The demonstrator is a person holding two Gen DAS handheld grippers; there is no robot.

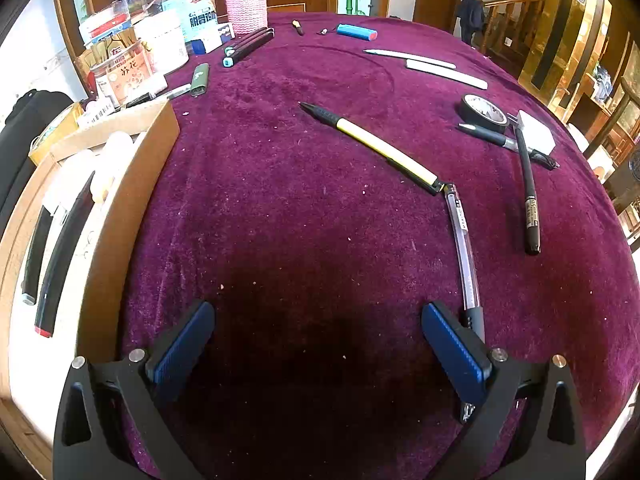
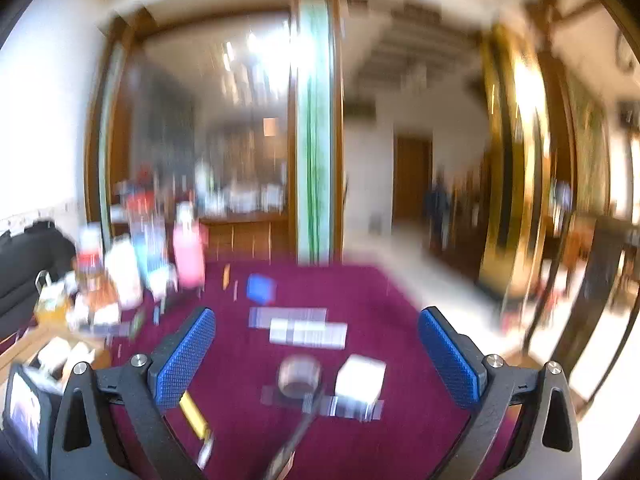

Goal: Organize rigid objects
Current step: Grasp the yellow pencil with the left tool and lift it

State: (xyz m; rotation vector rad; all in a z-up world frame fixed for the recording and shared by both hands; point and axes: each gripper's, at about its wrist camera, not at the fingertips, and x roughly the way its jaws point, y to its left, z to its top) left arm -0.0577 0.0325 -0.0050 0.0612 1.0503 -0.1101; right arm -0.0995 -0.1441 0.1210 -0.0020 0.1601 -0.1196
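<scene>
My left gripper is open and empty, low over the purple tablecloth. A clear gel pen lies just past its right finger, partly hidden behind it. A yellow and black pen lies ahead, and a black pen lies at the right. A cardboard box at the left holds black markers. My right gripper is open and empty, raised above the table; its view is blurred. A tape roll, a white block and the yellow pen show below it.
Jars, tins and a pink knitted cup crowd the far left. A blue cylinder, white strips, black markers, a black tape roll and a white block lie on the cloth. The table edge curves at the right.
</scene>
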